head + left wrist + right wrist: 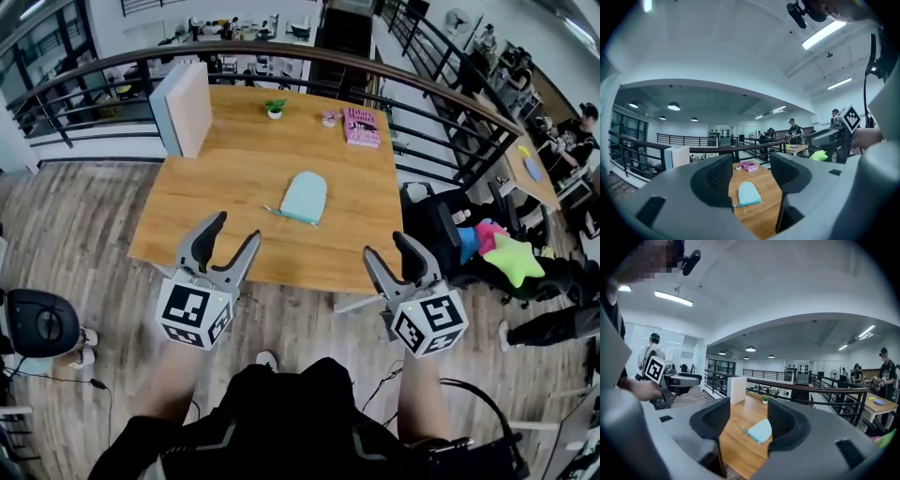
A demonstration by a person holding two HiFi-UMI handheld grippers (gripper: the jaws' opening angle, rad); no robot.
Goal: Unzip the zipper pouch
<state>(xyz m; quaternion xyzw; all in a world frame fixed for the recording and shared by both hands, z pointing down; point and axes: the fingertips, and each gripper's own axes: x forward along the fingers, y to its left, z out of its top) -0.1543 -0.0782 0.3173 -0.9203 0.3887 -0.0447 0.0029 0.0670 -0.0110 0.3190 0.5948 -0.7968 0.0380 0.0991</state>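
Observation:
A pale teal zipper pouch [304, 197] lies flat near the middle of the wooden table [225, 187], its zipper edge toward me with a small pull tab at its left end. It also shows far off between the jaws in the left gripper view [748, 193] and the right gripper view [760, 430]. My left gripper [232, 234] hovers over the table's near edge, open and empty, well short of the pouch. My right gripper [396, 253] is held at the near right edge, open and empty.
A white board [183, 108] stands at the table's back left. At the back sit a small potted plant [275, 110], a small pink thing [329, 118] and a pink book [361, 127]. A dark railing [281, 58] curves behind the table. A chair with colourful cushions [497, 253] stands right.

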